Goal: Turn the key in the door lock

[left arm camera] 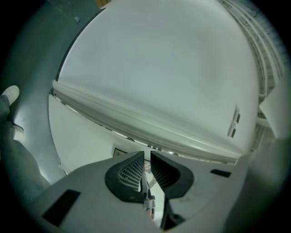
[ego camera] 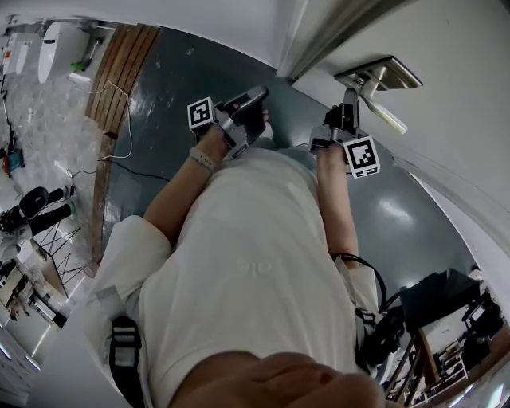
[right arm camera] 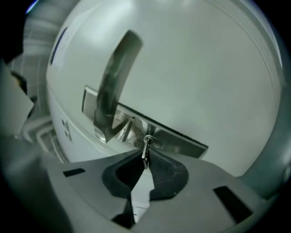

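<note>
Floor (ego camera: pixel 183 88): dark grey-blue, glossy, with pale light patches (ego camera: pixel 394 209) at right.
Far wall (ego camera: pixel 215 20): plain white.
Wooden slats (ego camera: pixel 123 68): brown strip, far left, bordering a pale mottled tiled floor (ego camera: pixel 40 135).
White cable (ego camera: pixel 121 119): trails from the slats onto the dark floor.
White rounded fixture (ego camera: pixel 60 48): far left corner.
Black tripod gear (ego camera: pixel 36 211): left edge.
Black equipment and frames (ego camera: pixel 438 307): near right.
</note>
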